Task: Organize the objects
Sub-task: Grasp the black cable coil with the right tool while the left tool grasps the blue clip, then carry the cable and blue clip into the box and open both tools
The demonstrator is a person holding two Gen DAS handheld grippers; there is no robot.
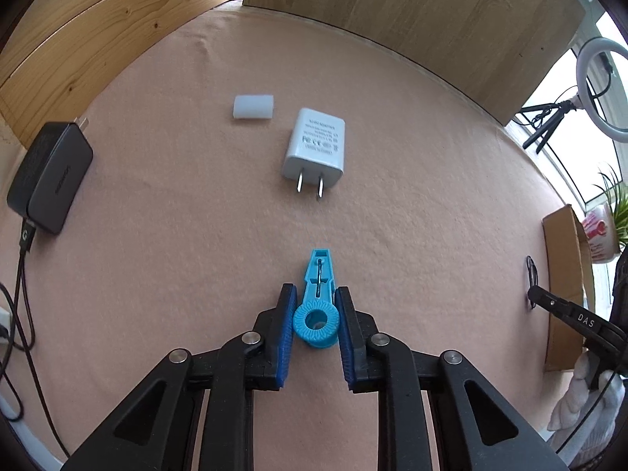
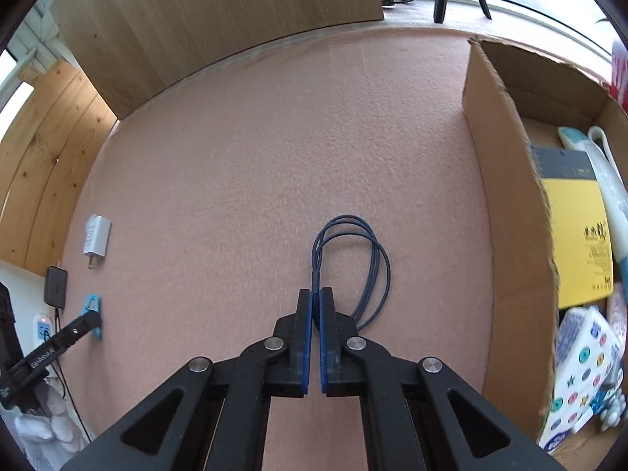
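Clip (image 1: 316, 306) before charger (image 1: 316, 145), adapter (image 1: 49, 176) far left, box (image 2: 506, 212) perhaps rightmost

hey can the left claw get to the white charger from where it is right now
Probably not yet. The left claw is shut on the blue clip, so it would need to set that down first. Otherwise the mat between it and the white charger looks bare.

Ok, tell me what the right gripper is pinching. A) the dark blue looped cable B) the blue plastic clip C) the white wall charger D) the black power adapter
A: in the right wrist view, the right gripper has its fingers closed on the dark blue looped cable, which loops out ahead on the pink cloth.
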